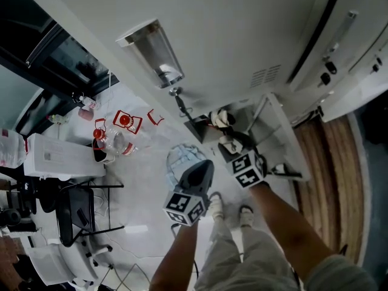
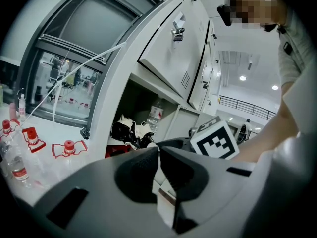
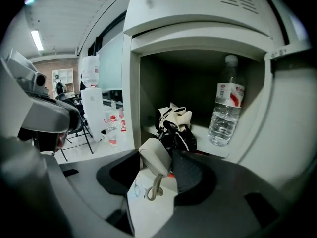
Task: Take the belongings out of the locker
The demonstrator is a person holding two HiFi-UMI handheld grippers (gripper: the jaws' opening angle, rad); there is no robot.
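Note:
The open locker (image 3: 133, 83) holds a clear water bottle (image 3: 225, 115) with a red-and-white label, on the right. Left of it lies a black-and-white bundle (image 3: 174, 125), with something red under it. My right gripper (image 3: 157, 157) hangs just in front of the opening. Its jaws are closed on a small beige item (image 3: 154, 155) from which a looped cord dangles. My left gripper (image 2: 158, 150) is shut and holds nothing. It is level with the locker and to the left of the right gripper's marker cube (image 2: 215, 139). The head view shows both grippers, left (image 1: 205, 165) and right (image 1: 233, 145), above the floor before the locker.
The locker door (image 1: 282, 135) stands swung open at the right. Several water bottles with red caps (image 1: 121, 129) stand on the floor at the left, near a white box (image 1: 60, 156) and a black chair (image 1: 79, 214). A water dispenser (image 3: 93, 108) stands further off. The person's feet (image 1: 227, 208) are below the grippers.

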